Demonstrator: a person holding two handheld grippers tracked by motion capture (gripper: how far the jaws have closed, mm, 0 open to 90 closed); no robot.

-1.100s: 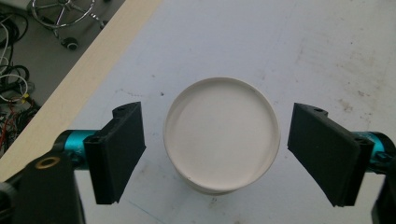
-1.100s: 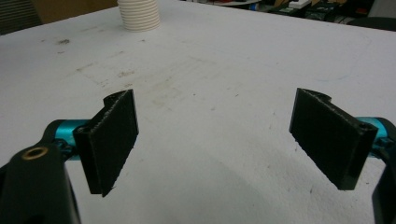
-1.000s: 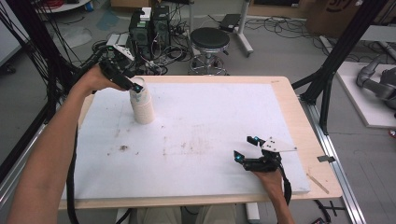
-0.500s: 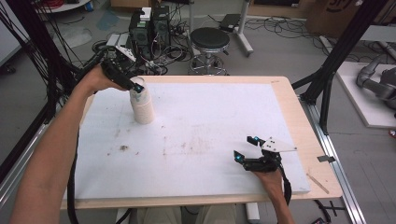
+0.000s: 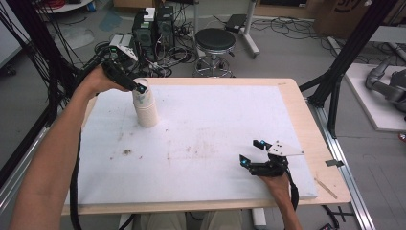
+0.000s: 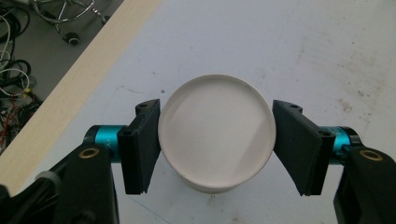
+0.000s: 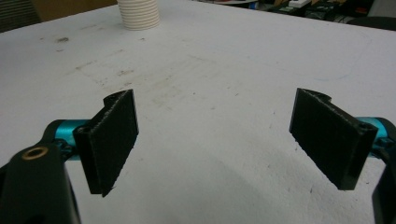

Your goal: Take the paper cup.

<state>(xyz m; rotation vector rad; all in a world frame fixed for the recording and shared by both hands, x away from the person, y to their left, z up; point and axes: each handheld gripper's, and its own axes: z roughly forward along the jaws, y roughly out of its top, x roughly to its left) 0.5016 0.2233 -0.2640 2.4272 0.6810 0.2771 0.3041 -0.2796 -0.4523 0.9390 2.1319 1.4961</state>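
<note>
A stack of white ribbed paper cups (image 5: 146, 111) stands upside down at the far left of the white tabletop (image 5: 215, 115). My left gripper (image 5: 139, 89) comes down on its top. In the left gripper view the two black jaws press against both sides of the top cup (image 6: 216, 135), so my left gripper (image 6: 216, 142) is shut on it. My right gripper (image 5: 253, 152) rests low over the near right part of the table, jaws wide apart. In the right gripper view nothing lies between the jaws of my right gripper (image 7: 215, 140), and the cup stack (image 7: 138, 14) stands far off.
The white sheet bears faint brown stains (image 5: 127, 152) near the left front. A bare wooden margin (image 5: 297, 110) runs along the table's right side. Behind the table are a round stool (image 5: 216, 40), computer towers (image 5: 153, 24) and loose cables. Black frame posts (image 5: 342, 67) flank the table.
</note>
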